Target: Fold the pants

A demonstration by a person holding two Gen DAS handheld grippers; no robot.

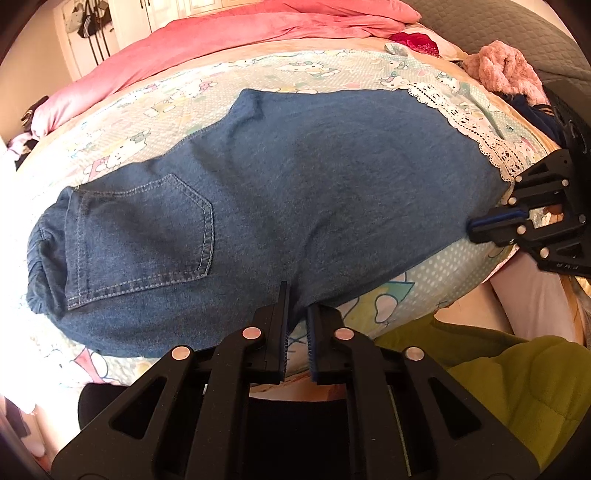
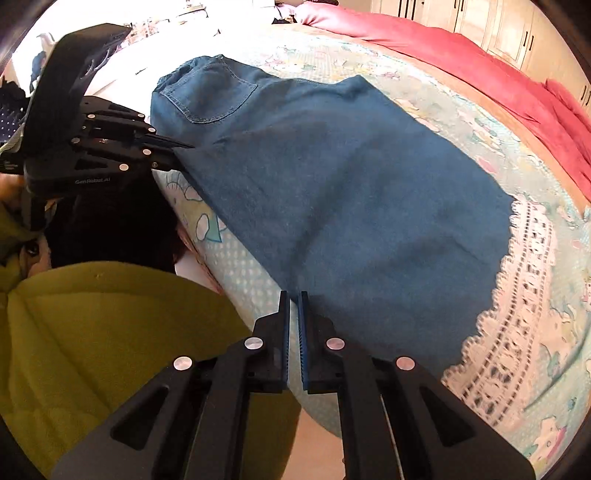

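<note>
From the left wrist camera, the blue denim pants [image 1: 280, 199] lay flat across a bed sheet [image 1: 192, 96] printed with cartoon cats, the waistband to the left with a stitched back pocket [image 1: 147, 236] facing up, and the legs running right toward a white lace trim [image 1: 476, 129]. The left gripper [image 1: 297, 295] pointed down at the near edge of the pants, its two jaws drawn nearly together with their tips at the denim's hem; a fold of cloth seemed to be pinched between them, though the tips hid the exact contact. The right gripper [image 1: 471, 229] sat at the far right, closed on the edge of the pant leg. A pink blanket [image 1: 236, 33] was bunched along the far side of the bed, and a green quilted garment [image 1: 517, 376] filled the lower right.

From the right wrist camera, the pants [image 2: 347, 192] stretched away toward the upper left, lace trim [image 2: 517, 302] at the right. The right gripper [image 2: 293, 295] had its jaws close together, tips meeting the near edge of the denim. The left gripper [image 2: 184, 147] appeared at the left, clamped on the pants' edge nearer the waistband.
</note>
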